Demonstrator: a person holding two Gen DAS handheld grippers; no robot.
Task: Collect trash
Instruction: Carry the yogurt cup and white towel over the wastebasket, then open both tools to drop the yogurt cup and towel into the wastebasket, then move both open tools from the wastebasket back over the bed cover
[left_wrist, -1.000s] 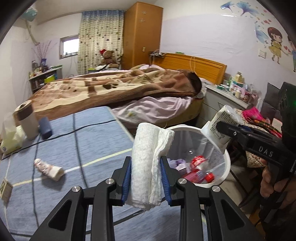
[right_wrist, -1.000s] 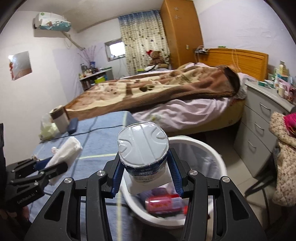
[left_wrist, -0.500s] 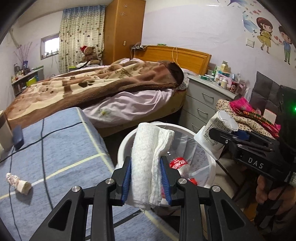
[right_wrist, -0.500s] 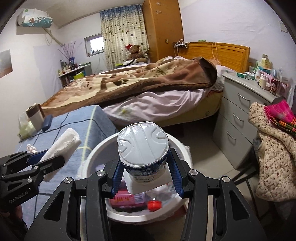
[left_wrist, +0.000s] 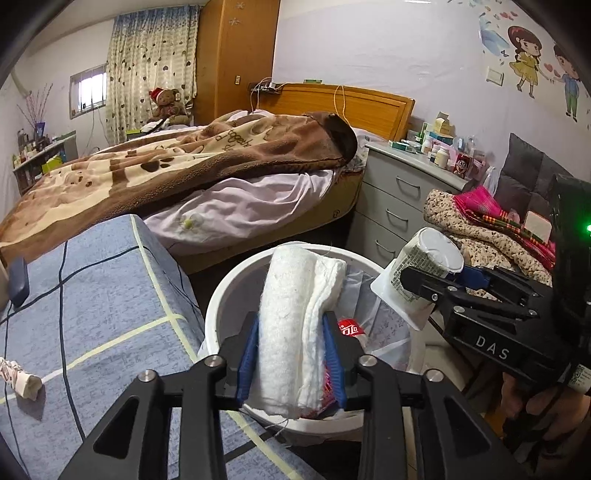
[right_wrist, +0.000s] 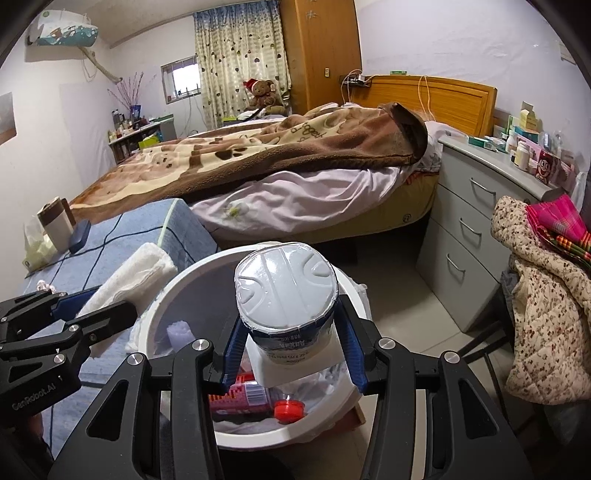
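Note:
A white trash bin (left_wrist: 221, 295) with a clear liner stands beside the blue-covered table, holding a red-labelled bottle (right_wrist: 236, 398) and other scraps. My left gripper (left_wrist: 291, 332) hangs over the bin's near rim. Its blue pads still touch a rolled white cloth (left_wrist: 291, 291) while the jaws are opening. My right gripper (right_wrist: 288, 343) is shut on a white sealed cup (right_wrist: 286, 291), held above the bin's opening. In the left wrist view, the right gripper (left_wrist: 436, 284) and its cup (left_wrist: 424, 269) sit at the bin's right rim. The right wrist view shows the left gripper (right_wrist: 99, 306) with its cloth (right_wrist: 136, 273) at the bin's left rim.
A crumpled wrapper (left_wrist: 22, 376) and a dark case (left_wrist: 18, 280) lie on the blue table cover (left_wrist: 92, 314). A bed (left_wrist: 184, 177) is behind the bin. Grey drawers (left_wrist: 391, 199) and a chair piled with clothes (right_wrist: 543, 280) stand to the right.
Both grippers have moved across from the table side to over the bin, carrying the cloth and the cup. The bin now sits closer and more directly under them.

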